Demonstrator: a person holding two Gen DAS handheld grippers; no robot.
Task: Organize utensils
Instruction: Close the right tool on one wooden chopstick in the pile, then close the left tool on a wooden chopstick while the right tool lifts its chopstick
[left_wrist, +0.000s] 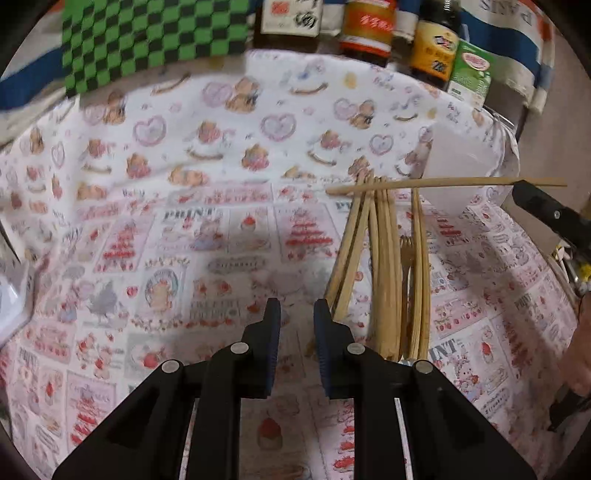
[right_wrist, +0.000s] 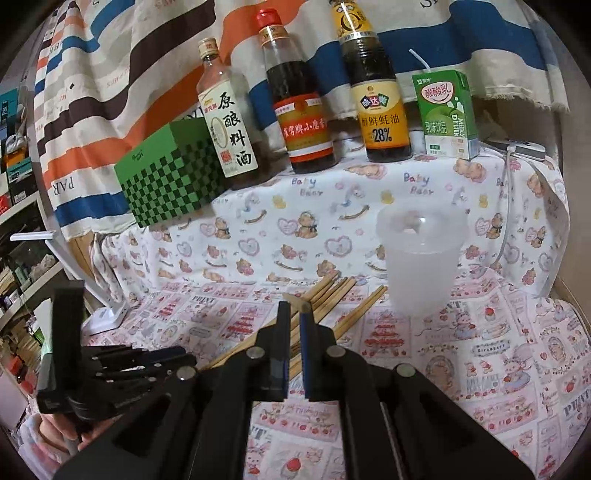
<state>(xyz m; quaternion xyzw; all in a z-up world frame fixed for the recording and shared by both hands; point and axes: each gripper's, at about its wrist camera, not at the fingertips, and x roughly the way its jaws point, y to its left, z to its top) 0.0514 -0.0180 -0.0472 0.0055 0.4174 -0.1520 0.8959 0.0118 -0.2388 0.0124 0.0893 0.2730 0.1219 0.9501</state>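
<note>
A: We note the right gripper (right_wrist: 294, 314) with its jaws pressed together on one chopstick (left_wrist: 443, 183). From the left wrist view the stick runs level, lifted above the pile, its far end at the black tip at the right edge.

B: Agreed. In the right wrist view only the stick's end shows, poking out past the fingertips (right_wrist: 283, 314). We log the jaws as clamped on it.

A: The left gripper (left_wrist: 297, 312) has its jaws narrow, a small gap between the pads. We see nothing in that gap, only the cloth (left_wrist: 184, 221) below. No earlier picture, so we record the stance only.

B: The pile of chopsticks (left_wrist: 384, 266) lies on the cloth just right of the left fingertips, the sticks roughly parallel and running away from the camera. Something like a small wooden fork (left_wrist: 406, 254) lies among them; we cannot tell more.

A: The cup (right_wrist: 421, 258), translucent and upright, stands beyond the pile's far end, to the right. It looks empty, though the plastic is cloudy.

B: Along the back of the table: a green checked box (right_wrist: 166, 181), three bottles (right_wrist: 306, 110) and a milk carton (right_wrist: 447, 114), in a row before striped fabric (right_wrist: 110, 55).
</note>
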